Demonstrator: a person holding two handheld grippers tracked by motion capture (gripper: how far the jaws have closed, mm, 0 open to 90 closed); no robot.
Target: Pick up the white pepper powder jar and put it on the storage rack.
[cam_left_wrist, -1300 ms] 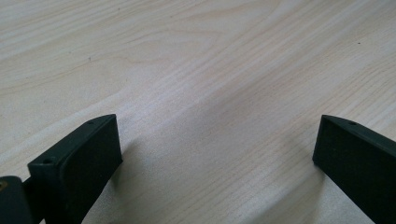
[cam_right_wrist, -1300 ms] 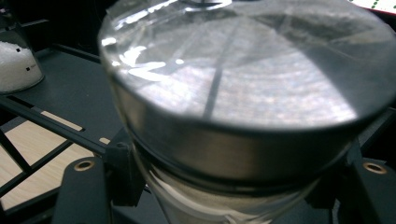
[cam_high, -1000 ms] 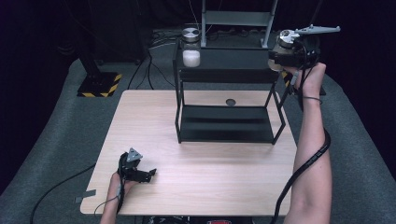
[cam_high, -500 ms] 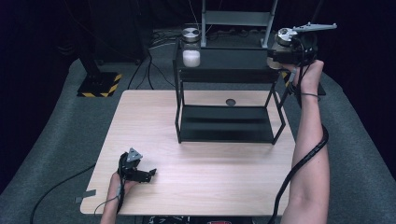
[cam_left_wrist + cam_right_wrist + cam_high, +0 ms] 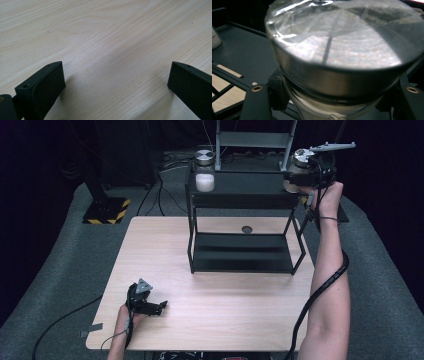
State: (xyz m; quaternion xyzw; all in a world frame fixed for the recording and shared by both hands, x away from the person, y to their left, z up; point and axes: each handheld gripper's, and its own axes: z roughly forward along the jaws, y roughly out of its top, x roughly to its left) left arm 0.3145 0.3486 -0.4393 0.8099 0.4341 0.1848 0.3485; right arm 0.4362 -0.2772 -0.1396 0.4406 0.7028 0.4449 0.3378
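Barely shifted since a moment ago, the right gripper [image 5: 296, 179] keeps its jaws clamped on a silver-lidded jar [image 5: 342, 55] at the shelf's [image 5: 240, 182] far right top corner, seemingly about to set it down, while the left gripper [image 5: 159, 307] rests on the table [image 5: 225, 295], jaws apart.

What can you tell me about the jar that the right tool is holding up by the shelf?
The jar is clear glass with a round, shiny metal lid that mirrors the room. Something pale shows through the glass just under the lid. It stands about upright, clamped below the lid between the black jaws of the right tool, at the right end of the black shelf's top level. Whether its base rests on the shelf cannot be told. A second jar with white contents stands at the left end, well apart.
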